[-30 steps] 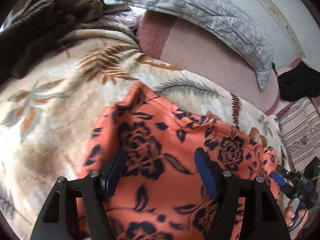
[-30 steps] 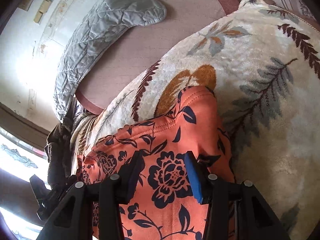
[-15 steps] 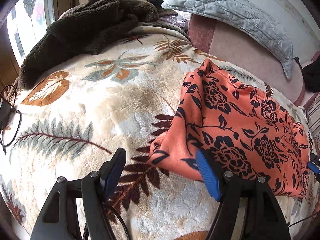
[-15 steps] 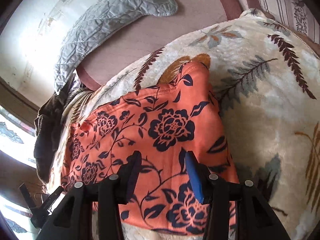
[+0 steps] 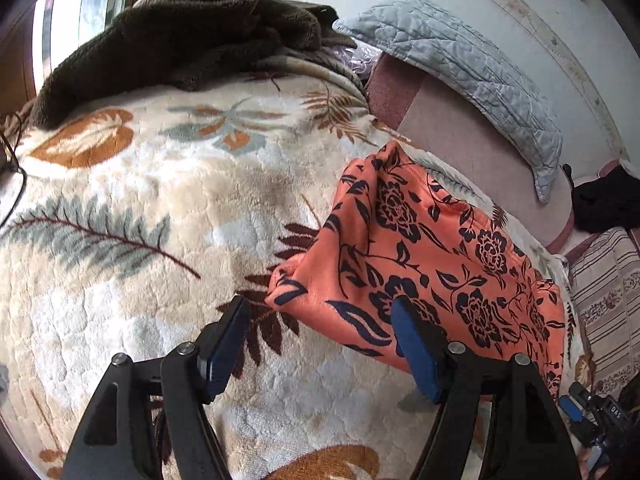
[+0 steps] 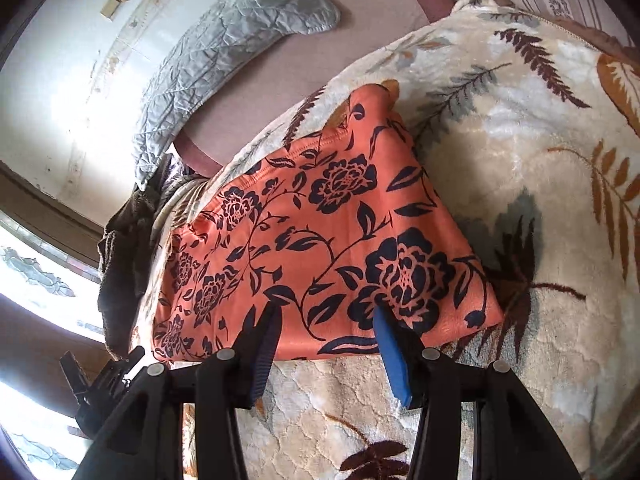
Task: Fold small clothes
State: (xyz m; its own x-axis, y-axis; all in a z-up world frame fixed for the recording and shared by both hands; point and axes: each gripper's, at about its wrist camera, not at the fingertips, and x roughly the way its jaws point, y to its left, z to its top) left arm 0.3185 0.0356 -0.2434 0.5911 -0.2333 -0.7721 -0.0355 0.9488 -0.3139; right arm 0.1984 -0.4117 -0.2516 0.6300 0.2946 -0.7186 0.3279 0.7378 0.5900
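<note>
An orange garment with dark blue flowers (image 5: 424, 256) lies folded and flat on a cream leaf-patterned blanket (image 5: 160, 208). It also shows in the right wrist view (image 6: 312, 248). My left gripper (image 5: 320, 332) is open and empty, just in front of the garment's near left corner. My right gripper (image 6: 326, 332) is open and empty at the garment's near edge, apart from the cloth. The right gripper appears at the lower right of the left wrist view (image 5: 592, 412).
A dark brown fleece (image 5: 168, 36) is heaped at the blanket's far left. A grey quilted pillow (image 5: 460, 60) leans along the wall over a pink mattress (image 5: 472, 148). A striped cloth (image 5: 608, 292) lies at the right. A black cable (image 5: 12, 168) runs at the left edge.
Both grippers have drawn back from over the garment toward its near edge. The garment now lies wholly ahead of the fingers and has not moved in the last half second.
</note>
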